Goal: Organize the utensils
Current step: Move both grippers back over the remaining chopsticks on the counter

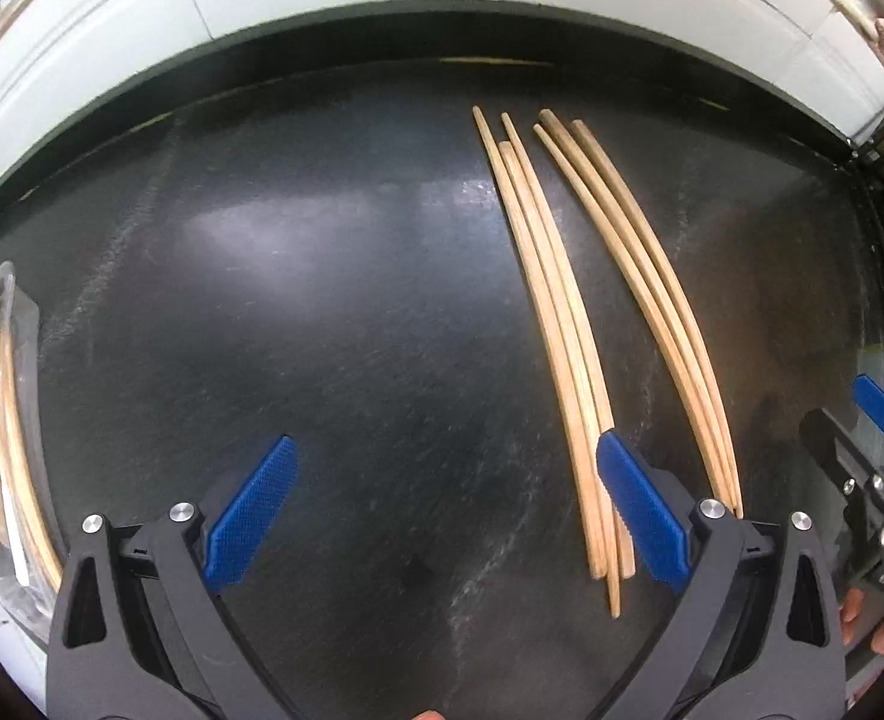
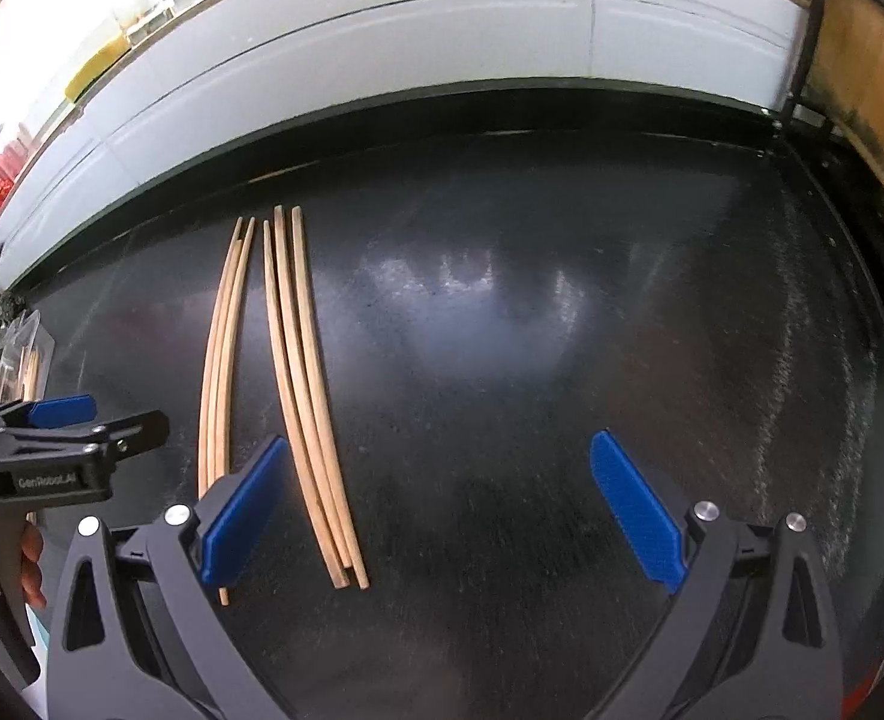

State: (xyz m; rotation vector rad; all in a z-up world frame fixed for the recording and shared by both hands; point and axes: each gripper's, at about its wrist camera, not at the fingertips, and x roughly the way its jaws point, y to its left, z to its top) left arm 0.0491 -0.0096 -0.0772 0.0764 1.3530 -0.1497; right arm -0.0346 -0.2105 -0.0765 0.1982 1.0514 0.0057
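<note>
In the left wrist view, the left gripper [image 1: 448, 510] hangs with its jaws spread wide and empty over the black table [image 1: 322, 300]; six wooden chopsticks [image 1: 568, 348] lie on it in two bunches by the right blue pad. In the right wrist view, the right gripper [image 2: 442, 510] likewise gapes, holding nothing, the chopsticks [image 2: 298, 390] lying by its left pad.

surface: glossy black table [image 1: 322, 312] | behind: white panelled wall [image 2: 442, 42]
</note>
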